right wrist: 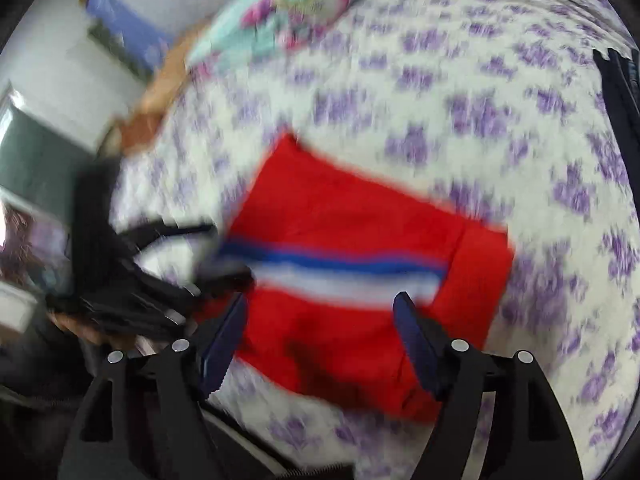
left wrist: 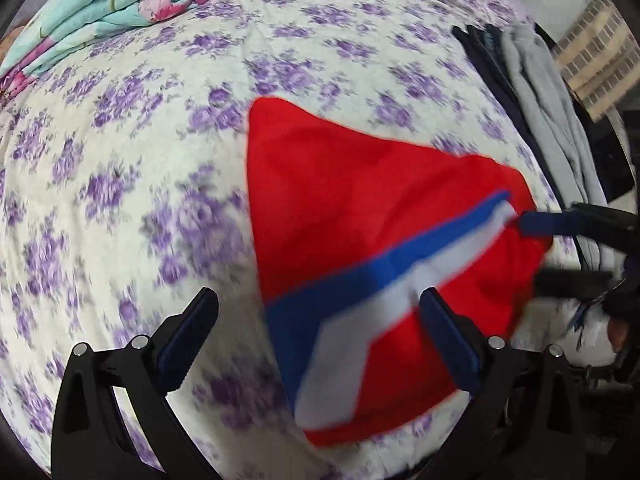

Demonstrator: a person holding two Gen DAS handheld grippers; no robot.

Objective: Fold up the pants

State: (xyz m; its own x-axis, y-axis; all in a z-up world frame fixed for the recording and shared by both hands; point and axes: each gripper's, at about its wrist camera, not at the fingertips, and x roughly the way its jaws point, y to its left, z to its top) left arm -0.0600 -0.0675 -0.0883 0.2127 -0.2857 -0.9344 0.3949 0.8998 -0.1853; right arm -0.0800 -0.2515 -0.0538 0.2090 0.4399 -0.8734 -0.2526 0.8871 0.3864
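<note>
A: Entry, near end first. Left gripper (left wrist: 318,312): jaws spread wide, nothing pinched; its right pad overlaps the white stripe in the left wrist view, but contact can't be judged through the blur.

B: Right gripper (right wrist: 322,312)?

A: Also spread apart, pads clear of the cloth, hanging above the near part of the red pants (right wrist: 360,264). Nothing gripped.

B: Pants position?

A: Folded into a compact block lying flat on the bed (left wrist: 120,160), toward its near edge, blue-and-white stripe facing up. In the left wrist view the right gripper's fingertip sits at the bundle's right corner; touching or just beside it, cannot tell.

B: Further back?

A: Along the bed's right edge, a row of dark and grey garments (left wrist: 536,92). At the far left corner, a folded floral quilt (left wrist: 104,8). Both well apart from the pants.
</note>
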